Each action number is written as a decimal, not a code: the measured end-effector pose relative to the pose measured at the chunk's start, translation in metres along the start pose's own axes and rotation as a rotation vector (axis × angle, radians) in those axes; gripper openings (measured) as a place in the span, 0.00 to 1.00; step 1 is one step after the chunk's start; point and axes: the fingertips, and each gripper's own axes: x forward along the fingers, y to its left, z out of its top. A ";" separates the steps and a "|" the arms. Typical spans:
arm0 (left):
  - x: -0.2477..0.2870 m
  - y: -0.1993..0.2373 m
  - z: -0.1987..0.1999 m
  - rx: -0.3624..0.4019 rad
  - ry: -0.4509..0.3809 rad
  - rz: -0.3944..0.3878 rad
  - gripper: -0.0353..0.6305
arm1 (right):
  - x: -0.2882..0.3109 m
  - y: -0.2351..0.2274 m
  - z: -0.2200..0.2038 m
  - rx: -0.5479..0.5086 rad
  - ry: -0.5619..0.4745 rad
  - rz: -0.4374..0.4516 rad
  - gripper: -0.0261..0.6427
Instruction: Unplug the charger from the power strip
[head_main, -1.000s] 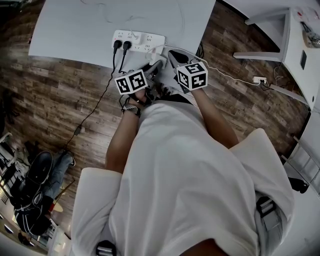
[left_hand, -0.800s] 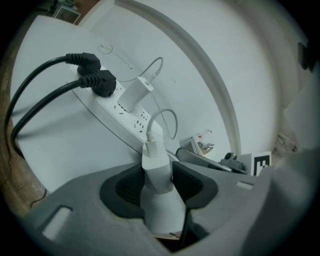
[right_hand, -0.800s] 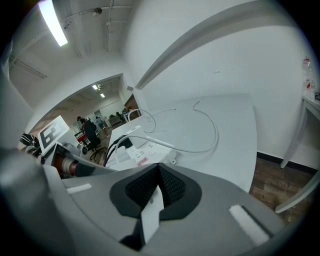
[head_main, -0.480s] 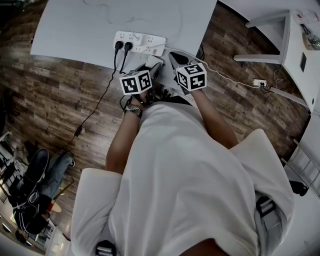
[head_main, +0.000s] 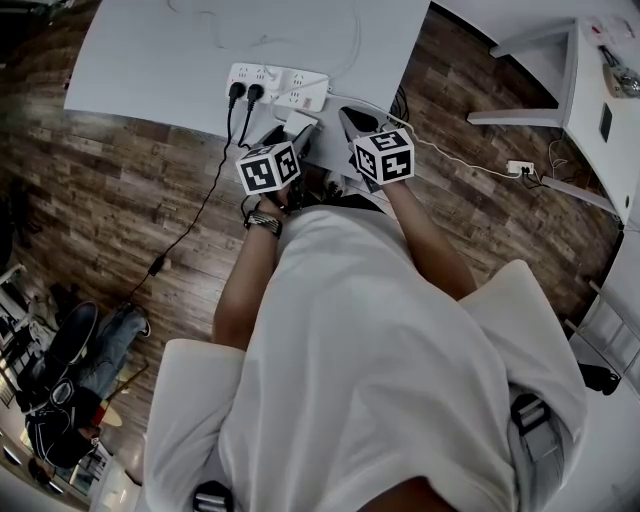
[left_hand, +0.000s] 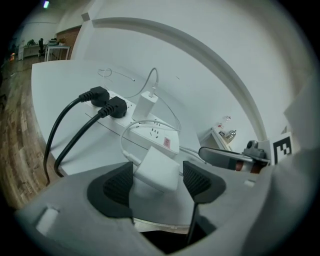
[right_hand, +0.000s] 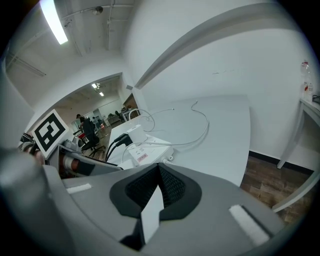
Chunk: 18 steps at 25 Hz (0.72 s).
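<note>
The white power strip (head_main: 278, 85) lies near the front edge of the white table (head_main: 150, 60), with two black plugs (head_main: 244, 91) in its left end. In the left gripper view a white charger (left_hand: 146, 104) still stands plugged into the strip (left_hand: 152, 134). A second white charger (left_hand: 156, 169) with its cable lies loose on the table between the jaws of my left gripper (left_hand: 159, 180). Those jaws are opening, and a gap shows beside the right pad (left_hand: 197, 181). My right gripper (right_hand: 159, 167) hovers right of it, pads together, a pale sliver at their seam.
A thin white cable (head_main: 345, 45) loops over the table behind the strip. The black cords (head_main: 190, 215) drop over the front edge to the wooden floor. A white desk (head_main: 590, 90) and a floor socket (head_main: 518, 162) are at the right. A seated person (head_main: 70, 350) is at lower left.
My left gripper rolled, shifted slightly left, and its jaws spread apart. The loose white charger it gripped is now released on the table. The right gripper stayed put.
</note>
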 end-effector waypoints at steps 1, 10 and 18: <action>-0.002 0.000 0.001 0.007 -0.006 0.007 0.52 | -0.001 0.001 0.001 -0.001 -0.004 0.001 0.04; -0.027 -0.010 0.013 0.113 -0.091 0.063 0.52 | -0.025 0.007 0.019 -0.011 -0.069 0.003 0.04; -0.074 -0.037 0.053 0.307 -0.227 0.077 0.47 | -0.060 0.023 0.072 -0.045 -0.195 0.024 0.04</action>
